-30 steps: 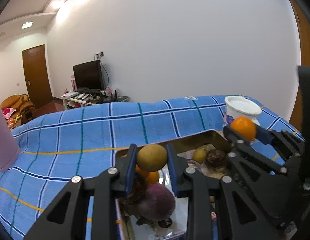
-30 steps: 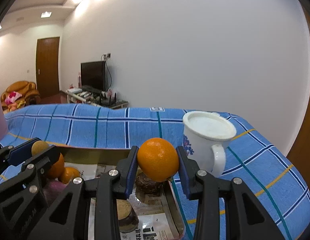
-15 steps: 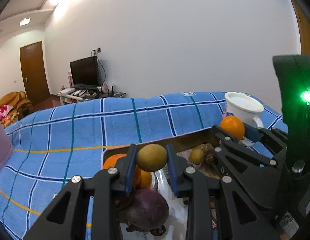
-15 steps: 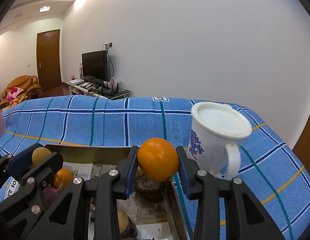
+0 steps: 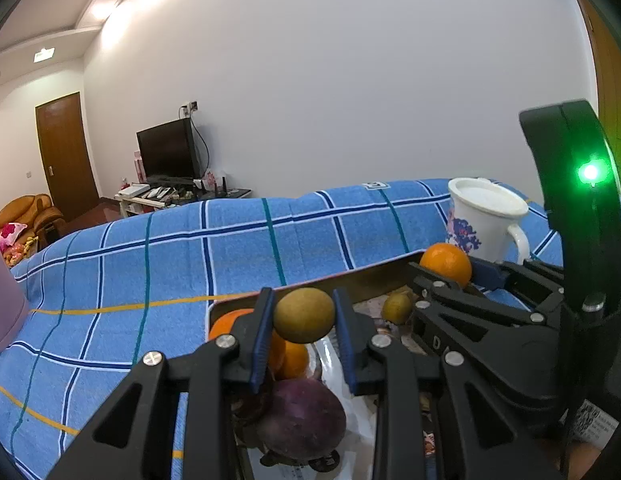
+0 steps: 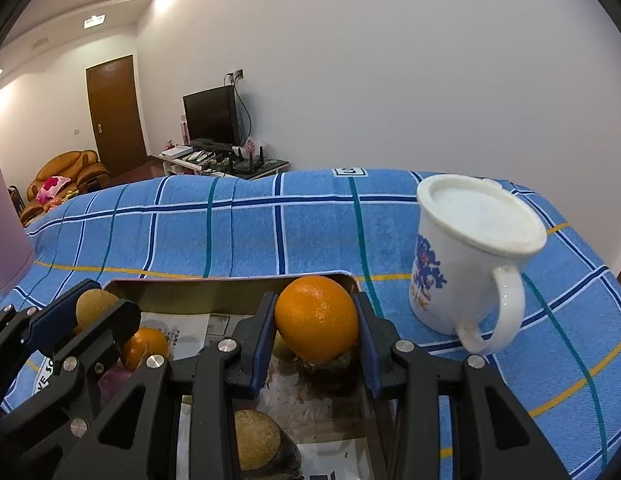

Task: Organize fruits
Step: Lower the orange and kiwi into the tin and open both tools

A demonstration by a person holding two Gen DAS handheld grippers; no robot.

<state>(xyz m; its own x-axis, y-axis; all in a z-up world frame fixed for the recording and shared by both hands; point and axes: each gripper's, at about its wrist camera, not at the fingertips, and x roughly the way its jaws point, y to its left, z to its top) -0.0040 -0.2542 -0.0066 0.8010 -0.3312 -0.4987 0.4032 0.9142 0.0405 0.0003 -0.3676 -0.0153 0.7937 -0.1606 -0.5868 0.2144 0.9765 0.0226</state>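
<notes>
Both grippers hovered over the metal tray (image 6: pixel 234 282) — left gripper (image 5: pixel 304 330) clamping a yellow-green fruit (image 5: pixel 304 314), right gripper (image 6: pixel 316 330) clamping an orange (image 6: pixel 316 318) — best lowered gently before letting go.

Blue letters that look like "OHK" are seen low on the mug (image 6: pixel 462 264), under its blue pattern. On the paper (image 6: pixel 182 330) in the tray (image 6: pixel 230 286), print is seen but cannot be read; the cloth's tag (image 6: pixel 349 172) is likewise illegible.
</notes>
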